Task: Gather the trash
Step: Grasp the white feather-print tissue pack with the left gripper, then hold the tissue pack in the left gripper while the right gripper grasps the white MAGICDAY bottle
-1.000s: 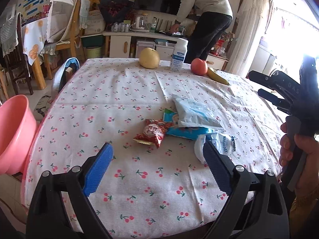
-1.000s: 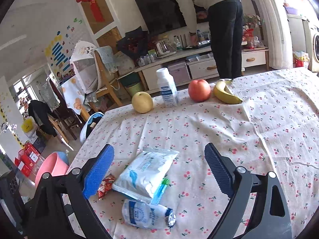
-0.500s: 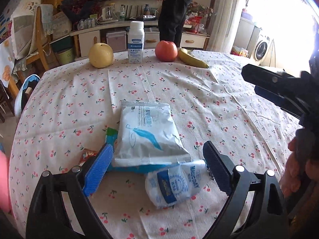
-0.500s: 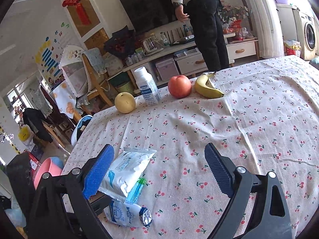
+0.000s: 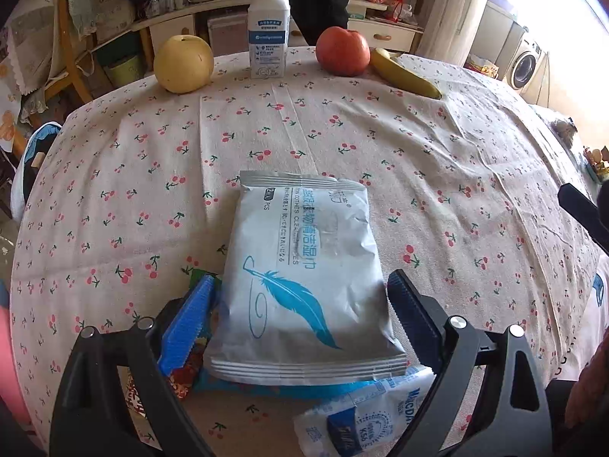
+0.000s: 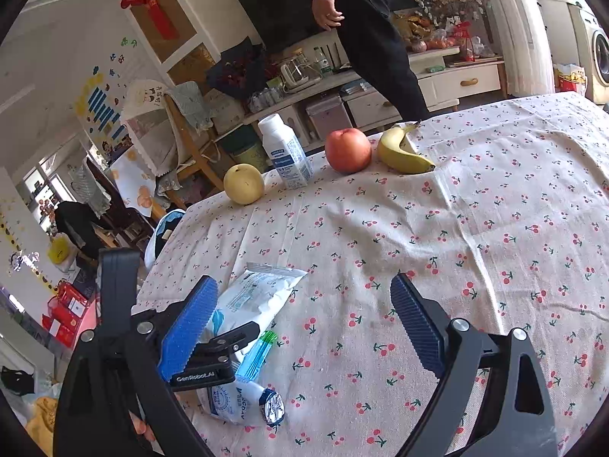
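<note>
A grey wet-wipe packet with a blue feather print [image 5: 304, 278] lies on the cherry-print tablecloth [image 5: 437, 160], on top of a blue wrapper [image 5: 274, 388] and a red snack wrapper [image 5: 182, 373]. A white crumpled packet [image 5: 361, 419] lies beside them. My left gripper [image 5: 300, 316] is open, its jaws on either side of the grey packet's near end. My right gripper [image 6: 304, 323] is open and empty above bare cloth, right of the pile [image 6: 255, 301]. The left gripper's finger [image 6: 224, 342] shows in the right wrist view over the pile.
At the table's far edge stand a yellow pear [image 5: 183, 64], a white bottle [image 5: 267, 30], a red apple [image 5: 342, 56] and a banana [image 5: 403, 74]. A person [image 6: 365, 34] stands by the cabinet behind. A pink basin [image 5: 7, 361] is at the left.
My left gripper has moved forward and down to the pile, so the grey packet now sits between its open jaws. My right gripper has shifted only slightly. The person behind has moved.
</note>
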`<state>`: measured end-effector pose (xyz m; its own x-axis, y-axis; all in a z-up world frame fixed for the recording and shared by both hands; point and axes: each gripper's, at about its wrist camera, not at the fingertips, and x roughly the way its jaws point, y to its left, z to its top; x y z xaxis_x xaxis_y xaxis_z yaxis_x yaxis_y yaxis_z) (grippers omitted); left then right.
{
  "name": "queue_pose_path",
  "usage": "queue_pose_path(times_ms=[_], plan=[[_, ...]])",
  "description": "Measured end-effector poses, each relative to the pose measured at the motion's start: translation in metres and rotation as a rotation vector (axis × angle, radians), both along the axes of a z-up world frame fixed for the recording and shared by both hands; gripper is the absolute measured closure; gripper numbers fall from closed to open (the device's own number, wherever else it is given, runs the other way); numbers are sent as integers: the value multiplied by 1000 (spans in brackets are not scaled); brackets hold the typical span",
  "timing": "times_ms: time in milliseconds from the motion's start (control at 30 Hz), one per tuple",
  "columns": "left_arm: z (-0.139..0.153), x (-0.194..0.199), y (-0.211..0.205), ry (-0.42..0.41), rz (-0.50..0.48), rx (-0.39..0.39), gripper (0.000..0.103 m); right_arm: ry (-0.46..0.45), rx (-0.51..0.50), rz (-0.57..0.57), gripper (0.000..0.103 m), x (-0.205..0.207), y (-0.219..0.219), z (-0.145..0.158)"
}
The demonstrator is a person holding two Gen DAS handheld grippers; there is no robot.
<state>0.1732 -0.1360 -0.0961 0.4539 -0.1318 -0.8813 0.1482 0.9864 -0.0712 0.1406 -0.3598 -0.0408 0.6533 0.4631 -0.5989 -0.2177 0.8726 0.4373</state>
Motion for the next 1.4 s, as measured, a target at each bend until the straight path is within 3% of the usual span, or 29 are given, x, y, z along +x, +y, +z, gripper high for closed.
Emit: queue_pose_path(times_ms=[167, 367, 567, 800, 1133, 1400], plan=[[-7, 6, -5, -7, -25, 45, 12, 5, -22, 38, 12, -1, 8, -1], [-7, 5, -4, -39, -6, 43, 24, 34, -27, 74, 12, 1, 14, -6], [3, -2, 18, -79, 88, 22, 25, 80, -64, 172, 12, 0, 33, -15], [31, -19, 53, -153, 186, -13, 25, 208, -150, 283, 12, -6, 71, -42], [57, -66, 95, -217, 258, -2, 25, 172, -371, 287, 12, -38, 133, -62], [53, -105, 113, -206, 281, -46, 25, 130, -411, 281, 10, -38, 148, -73]])
